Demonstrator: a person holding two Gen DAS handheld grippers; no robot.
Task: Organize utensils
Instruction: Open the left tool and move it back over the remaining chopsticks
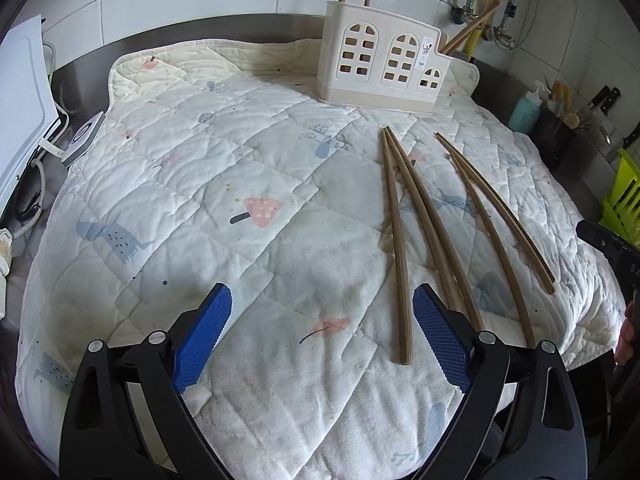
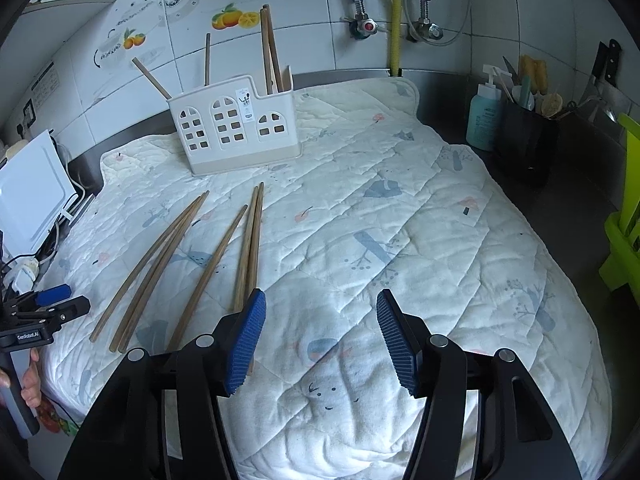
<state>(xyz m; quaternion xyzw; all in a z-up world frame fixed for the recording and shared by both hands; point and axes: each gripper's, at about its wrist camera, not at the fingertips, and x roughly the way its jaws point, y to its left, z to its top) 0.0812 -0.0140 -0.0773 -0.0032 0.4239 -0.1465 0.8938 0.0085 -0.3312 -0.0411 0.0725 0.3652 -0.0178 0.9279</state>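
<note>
Bench under quilted mat (image 2: 400,240): right half of mat is bare, open passage there. Loose chopsticks (image 2: 208,264) fan across the left-centre. Cream utensil holder (image 2: 236,128) stands at the back edge, sticks projecting above it (overhead obstruction). Right rim crowded: black caddy (image 2: 528,140), bottle (image 2: 484,120), green rack (image 2: 624,240). Left rim: white board (image 2: 32,200), cables.

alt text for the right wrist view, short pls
Open right gripper, nothing between its blue pads, hovers over a quilted mat with five loose wooden chopsticks lying to its left. Behind them stands a white utensil holder already holding a few chopsticks; the left gripper shows at the left edge.
</note>
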